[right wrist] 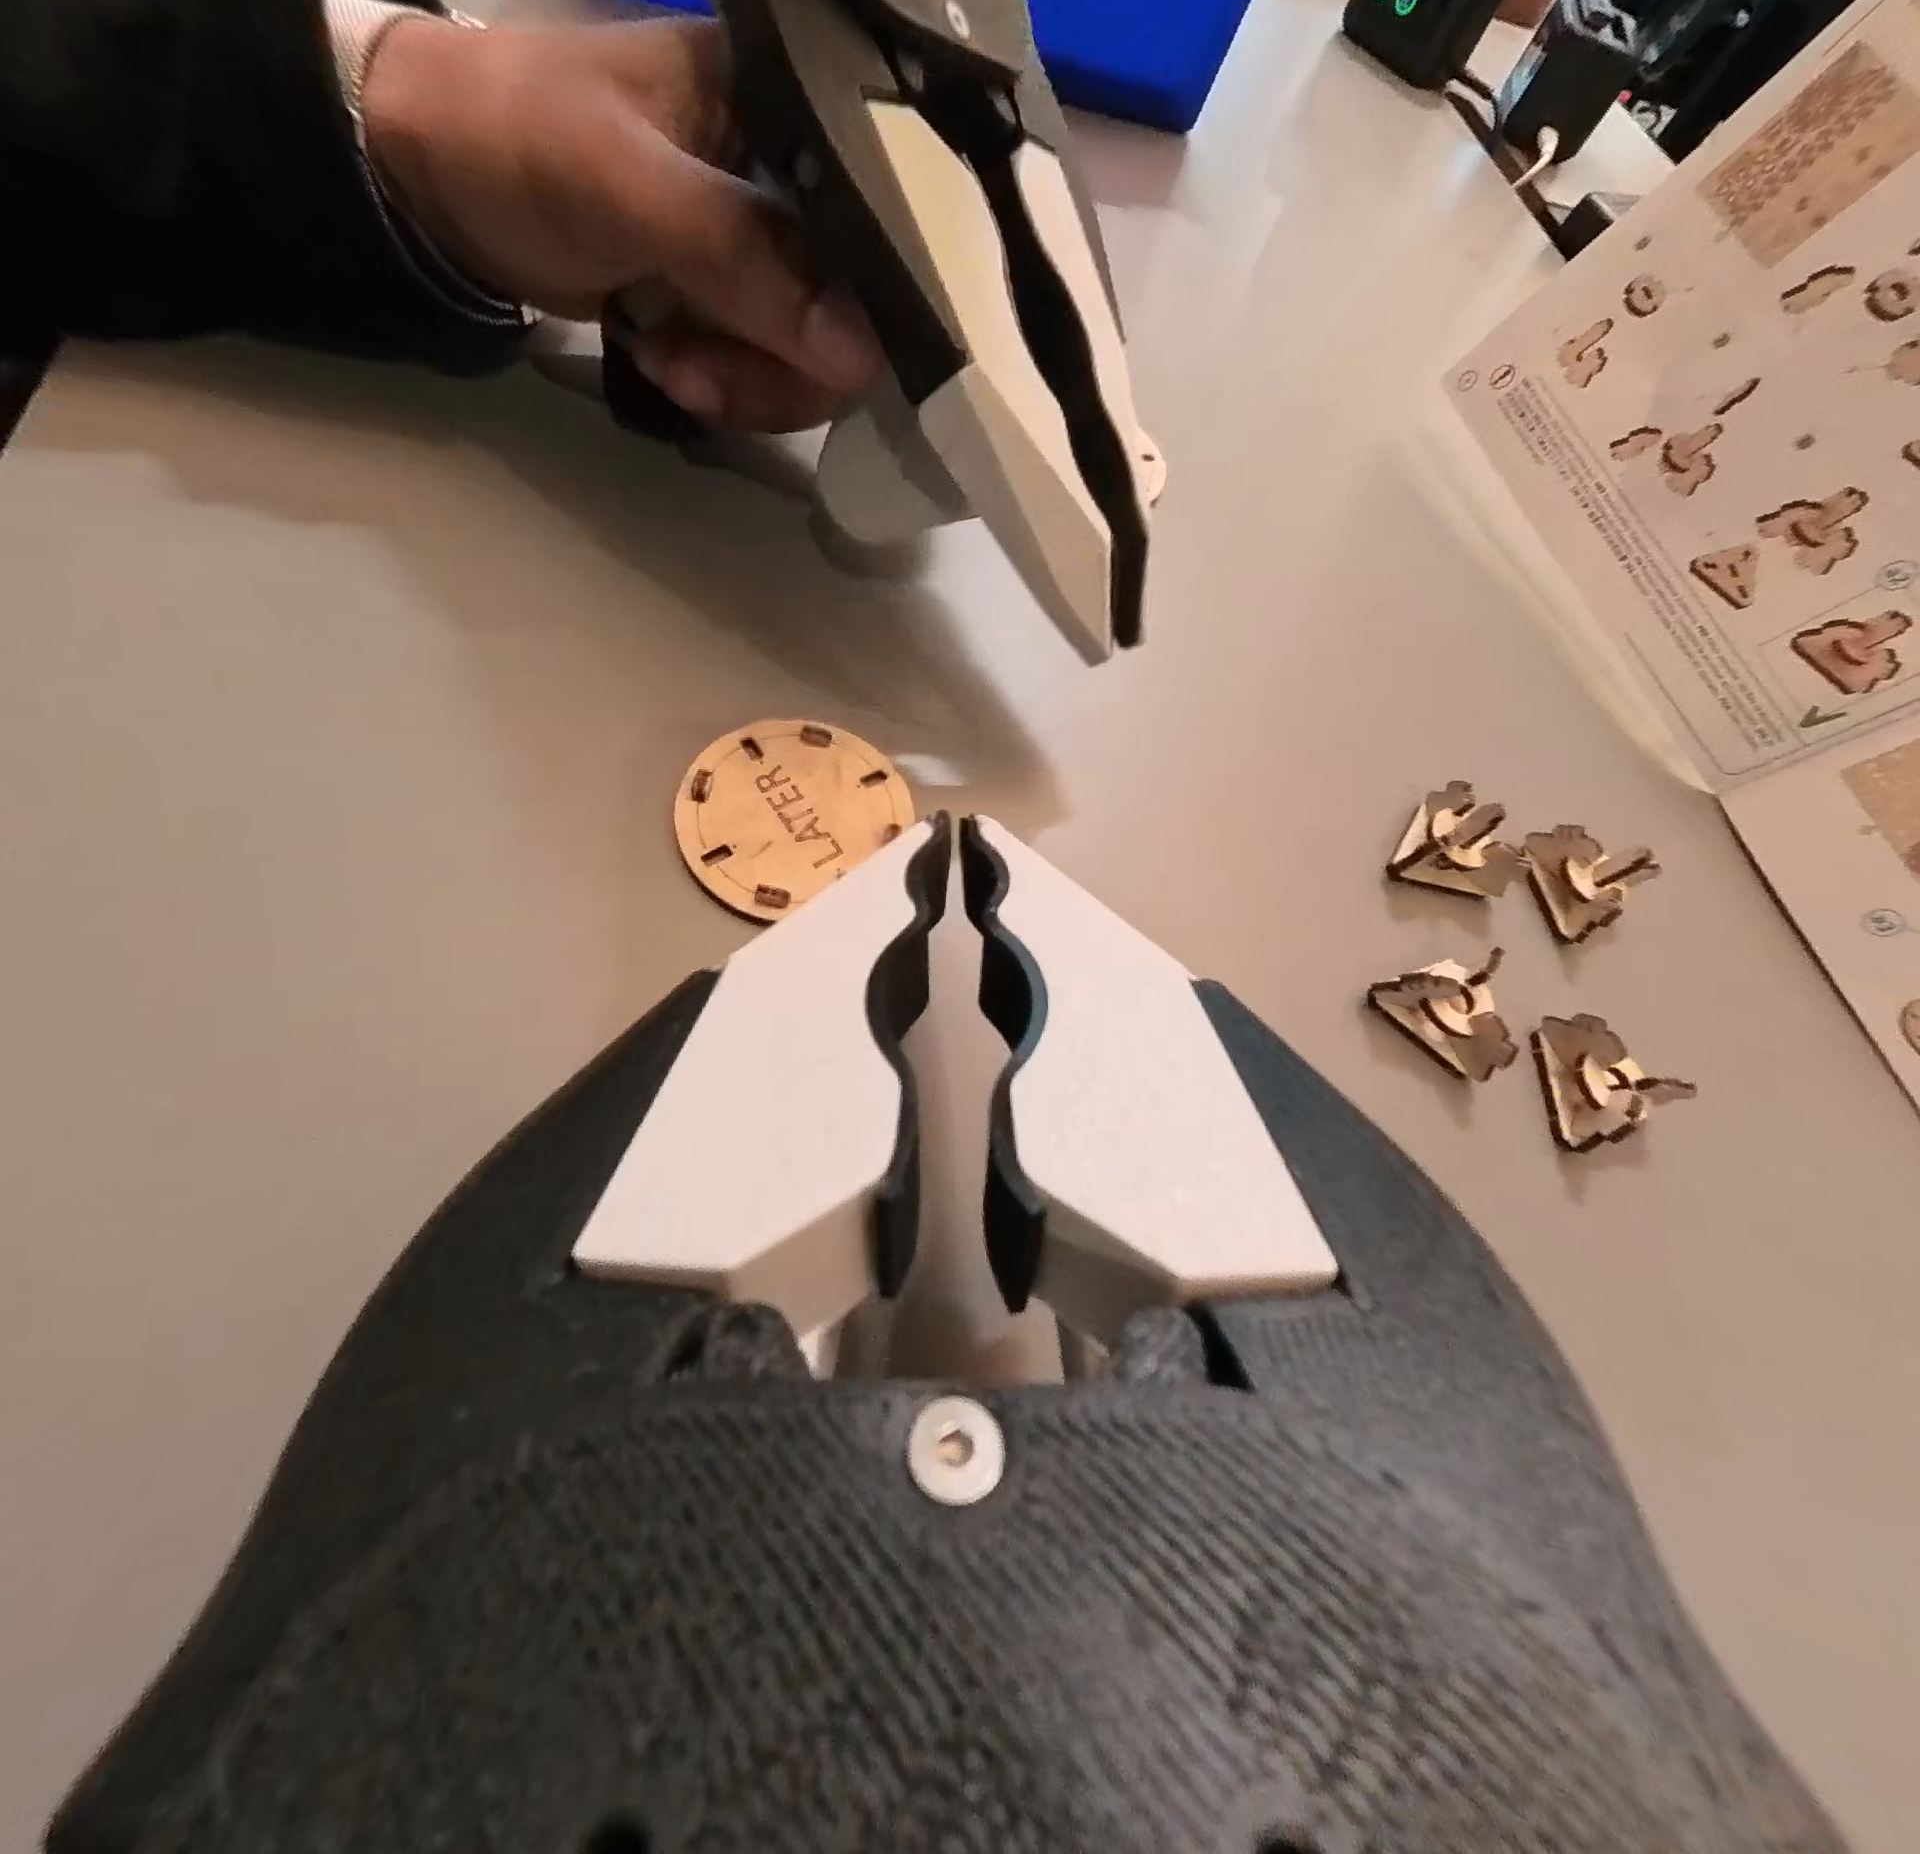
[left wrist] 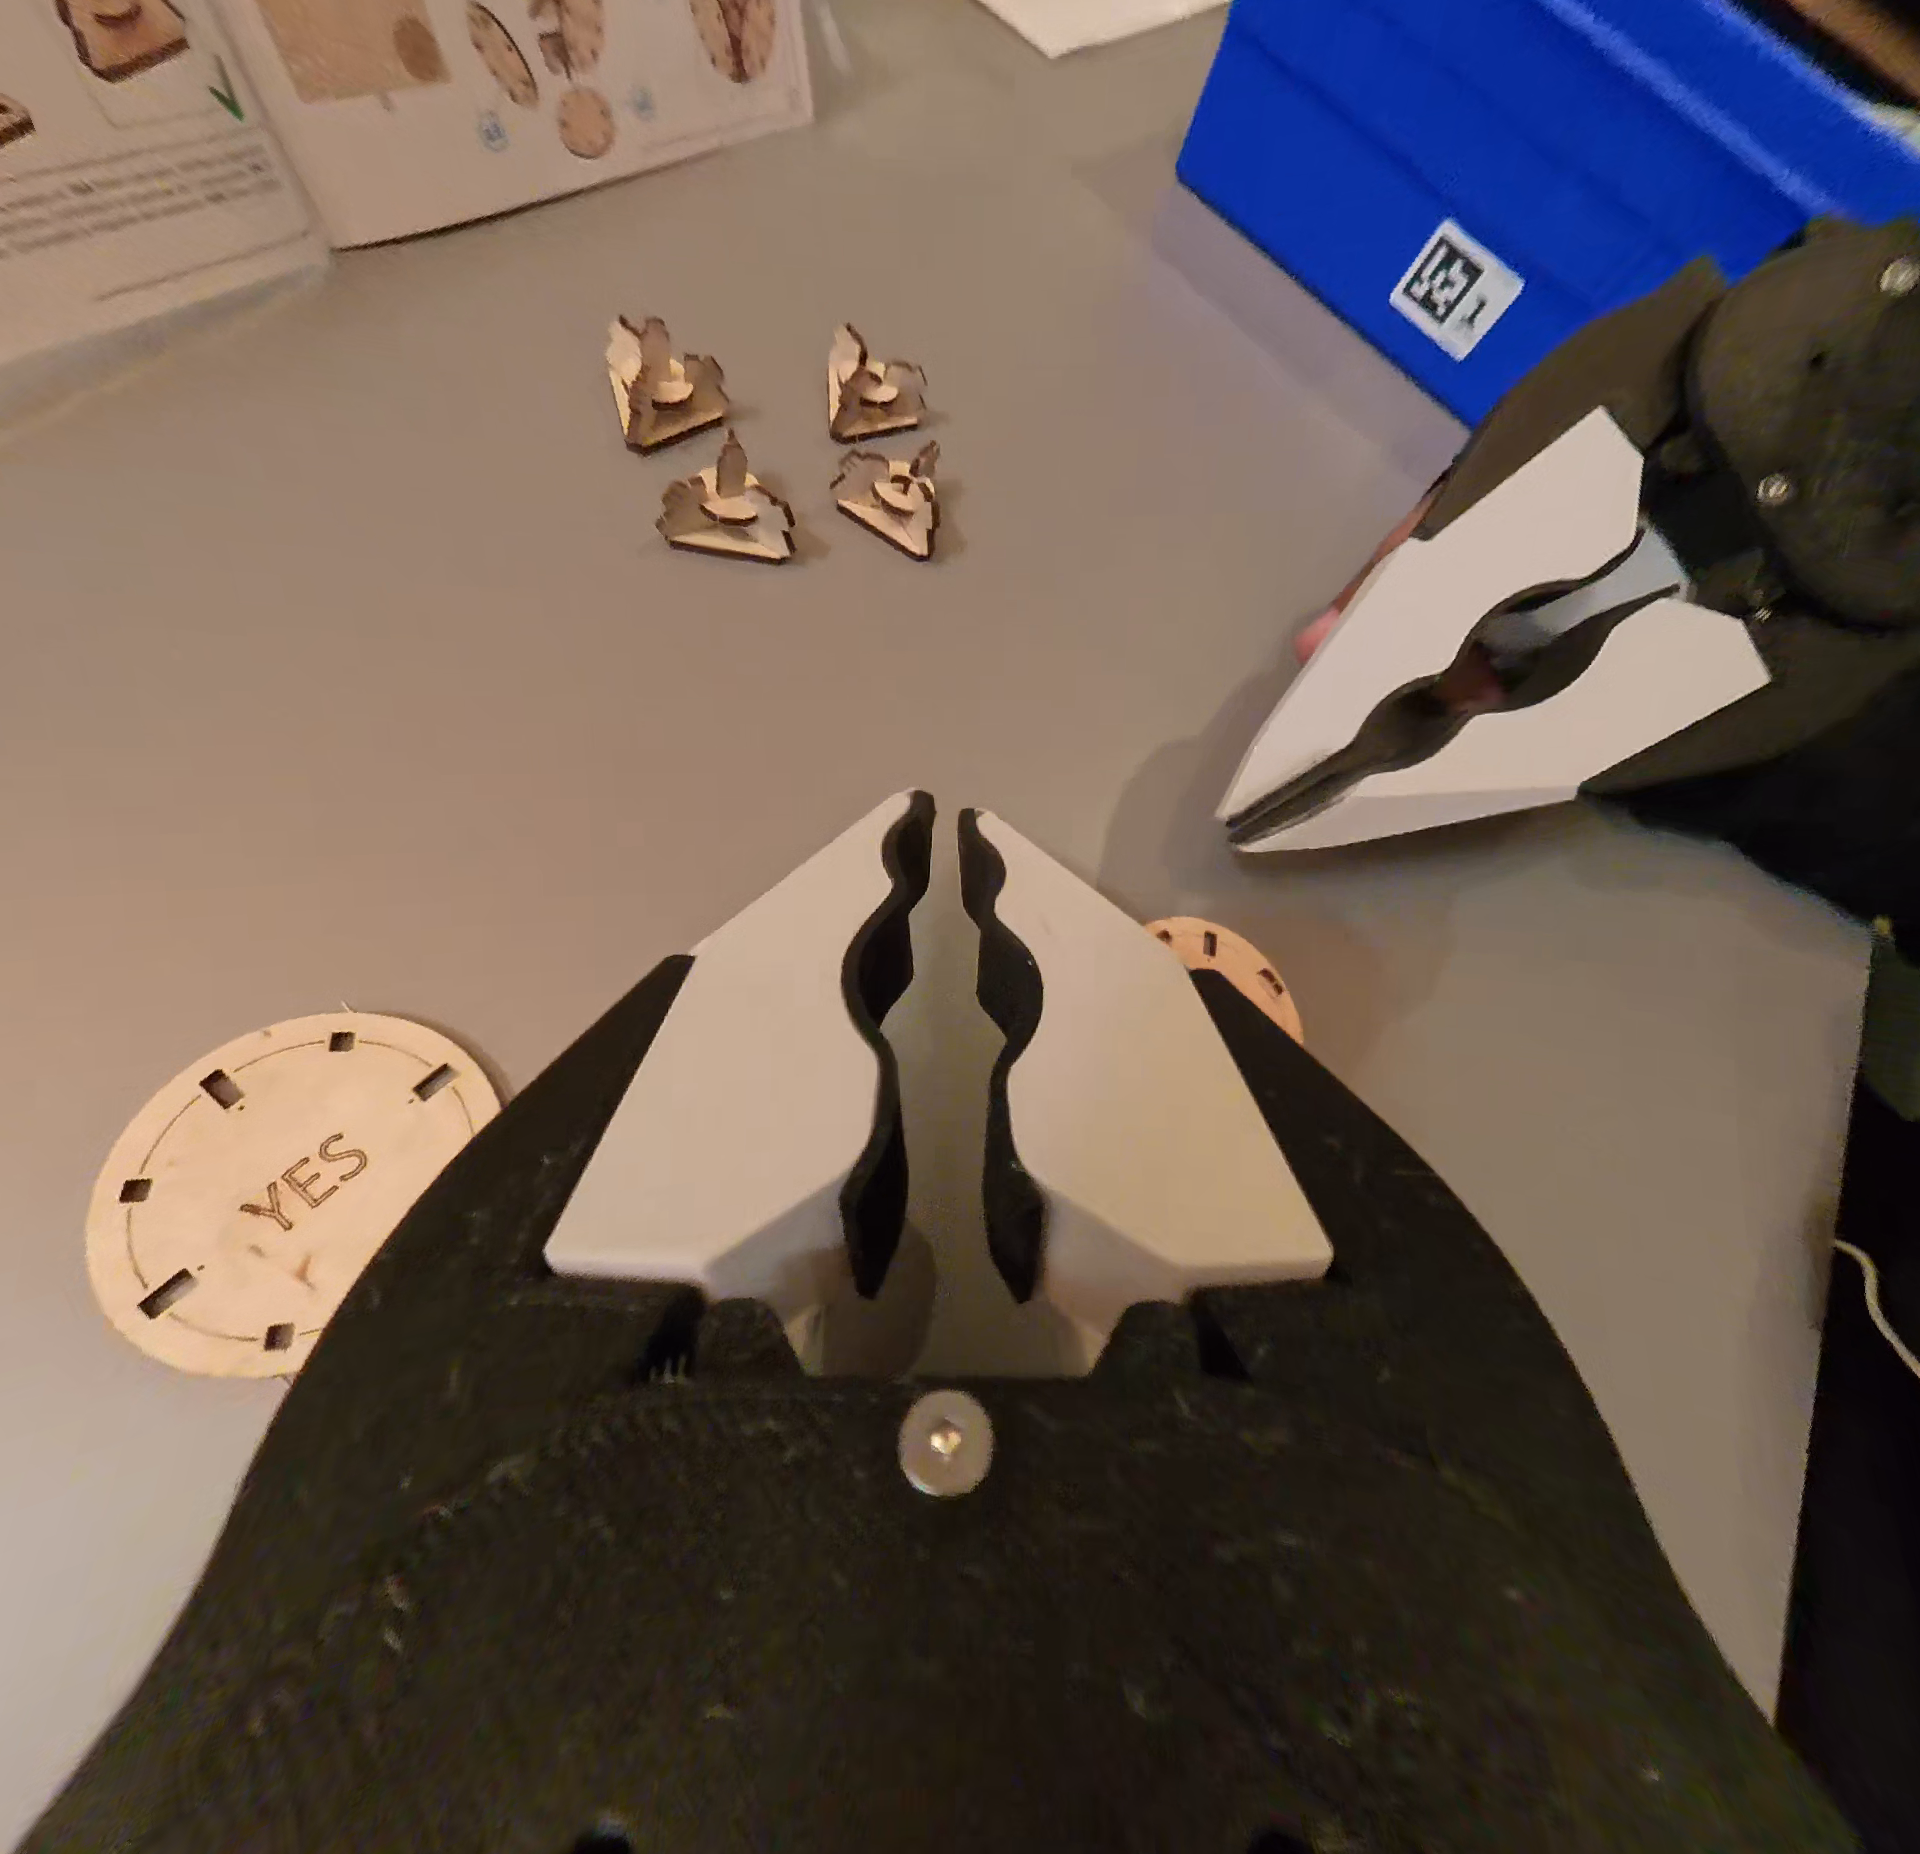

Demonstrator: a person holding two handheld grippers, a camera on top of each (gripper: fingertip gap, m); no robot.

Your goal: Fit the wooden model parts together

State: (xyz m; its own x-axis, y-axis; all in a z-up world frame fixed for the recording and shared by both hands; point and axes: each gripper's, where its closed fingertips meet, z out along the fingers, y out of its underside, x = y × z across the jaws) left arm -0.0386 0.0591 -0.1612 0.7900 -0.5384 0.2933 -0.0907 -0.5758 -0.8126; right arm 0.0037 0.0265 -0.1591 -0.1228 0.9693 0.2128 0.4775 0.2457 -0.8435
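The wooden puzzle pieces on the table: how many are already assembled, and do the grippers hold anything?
Four small wedge assemblies stand finished together. Left gripper and right gripper hold nothing. Two slotted discs lie flat, unjoined.

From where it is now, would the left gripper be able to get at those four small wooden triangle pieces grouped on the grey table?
Probably yes. The left gripper points roughly toward the four small wooden triangle pieces, with only bare grey table between. The right gripper sits off to the side, out of the way. Its jaws are nearly shut, though, and hold nothing.
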